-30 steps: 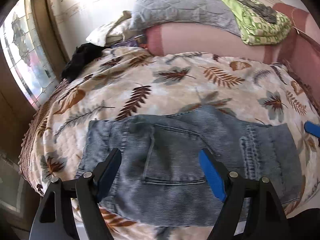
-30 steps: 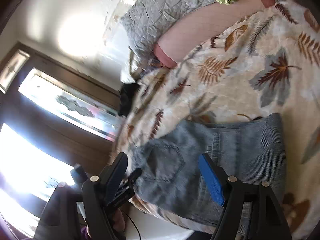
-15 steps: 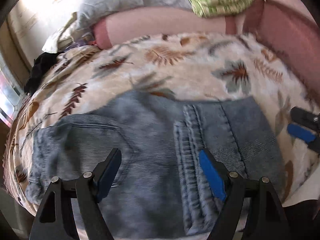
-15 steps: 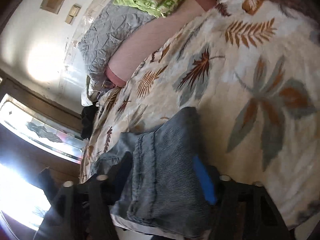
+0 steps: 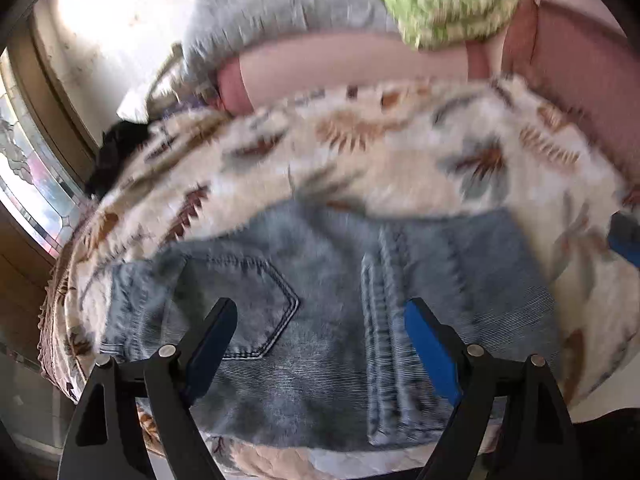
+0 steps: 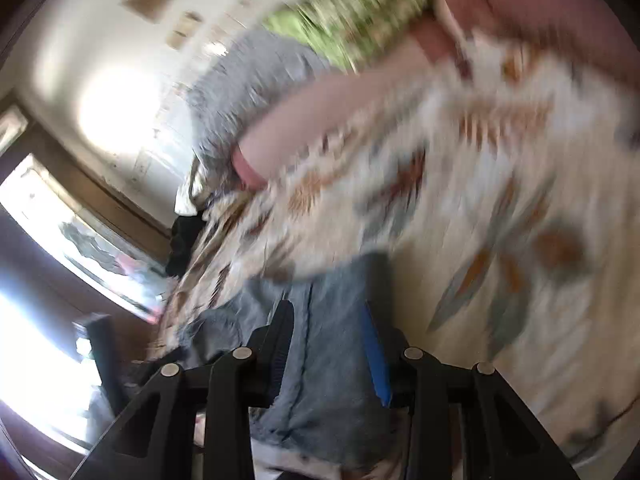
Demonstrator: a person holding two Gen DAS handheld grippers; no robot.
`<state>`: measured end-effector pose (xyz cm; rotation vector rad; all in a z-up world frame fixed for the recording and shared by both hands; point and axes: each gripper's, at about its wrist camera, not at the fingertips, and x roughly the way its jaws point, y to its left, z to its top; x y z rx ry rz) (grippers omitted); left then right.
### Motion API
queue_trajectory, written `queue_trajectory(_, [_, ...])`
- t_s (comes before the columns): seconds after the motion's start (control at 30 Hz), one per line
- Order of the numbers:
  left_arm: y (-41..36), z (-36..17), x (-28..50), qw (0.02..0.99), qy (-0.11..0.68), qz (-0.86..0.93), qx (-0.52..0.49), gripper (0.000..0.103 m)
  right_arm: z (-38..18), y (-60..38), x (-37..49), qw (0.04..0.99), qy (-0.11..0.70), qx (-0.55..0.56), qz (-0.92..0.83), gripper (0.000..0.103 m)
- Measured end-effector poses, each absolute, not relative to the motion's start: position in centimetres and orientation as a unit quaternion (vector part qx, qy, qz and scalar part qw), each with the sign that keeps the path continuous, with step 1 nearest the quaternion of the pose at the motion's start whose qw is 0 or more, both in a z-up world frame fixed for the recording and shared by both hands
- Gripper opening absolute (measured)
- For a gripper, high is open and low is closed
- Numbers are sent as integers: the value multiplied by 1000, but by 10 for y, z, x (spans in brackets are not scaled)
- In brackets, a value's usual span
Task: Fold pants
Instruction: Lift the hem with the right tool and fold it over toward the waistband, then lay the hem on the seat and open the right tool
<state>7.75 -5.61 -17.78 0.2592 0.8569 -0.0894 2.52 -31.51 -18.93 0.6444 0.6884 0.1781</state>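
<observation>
Folded light-blue jeans lie flat on a leaf-patterned quilt near the bed's front edge, back pocket up at the left. My left gripper hovers over their middle, jaws wide and opening, with nothing gripped. The right gripper's blue pad shows at the far right of that view. In the blurred right wrist view my right gripper is closing astride the right end of the jeans. Denim lies between its fingers and the pads do not visibly press it.
A pink bolster, a grey pillow and a green patterned cloth line the head of the bed. A black garment lies at the left edge by the window. The quilt's near edge drops off below the jeans.
The left gripper slid right along the jeans, from over the pocket to their middle. The right gripper dropped onto the jeans' right end and its jaws narrowed from wide to about half.
</observation>
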Motion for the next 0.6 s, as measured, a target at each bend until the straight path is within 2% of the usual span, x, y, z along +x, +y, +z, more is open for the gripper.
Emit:
queue_trajectory(0.23, [-64, -134, 36, 924, 359, -70, 113, 86, -168, -302, 0, 925, 287, 238, 79, 38])
queue_trajectory(0.37, [-62, -123, 21, 928, 347, -67, 120, 86, -164, -289, -9, 934, 282, 206, 72, 49])
queue_trajectory(0.6, [-38, -116, 17, 935, 335, -35, 111, 86, -164, -260, -19, 939, 285, 174, 81, 49])
